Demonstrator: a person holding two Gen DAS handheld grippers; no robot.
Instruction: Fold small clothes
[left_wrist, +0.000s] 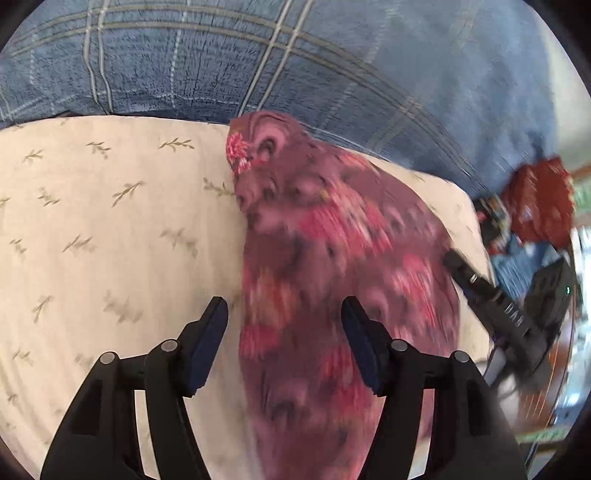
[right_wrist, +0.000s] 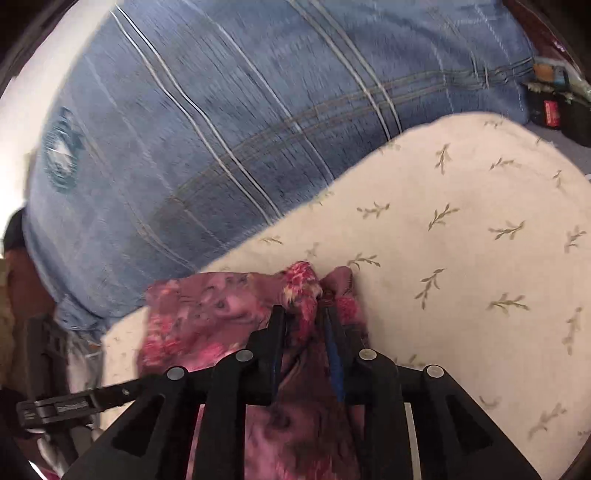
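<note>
A small maroon garment with pink flowers (left_wrist: 325, 258) lies in a long band on a cream sheet with leaf print (left_wrist: 110, 221). My left gripper (left_wrist: 284, 314) is open, its fingers on either side of the garment's left edge, holding nothing. My right gripper (right_wrist: 303, 317) is shut on a bunched fold of the same garment (right_wrist: 207, 314), low over the cream sheet (right_wrist: 461, 240). The right gripper also shows in the left wrist view (left_wrist: 491, 299) at the garment's right edge. The picture is blurred by motion.
A blue plaid blanket (left_wrist: 258, 59) is heaped behind the cream sheet and fills the back of both views (right_wrist: 221, 129). Red and blue clutter (left_wrist: 535, 206) lies at the far right. Dark items (right_wrist: 554, 107) sit at the upper right.
</note>
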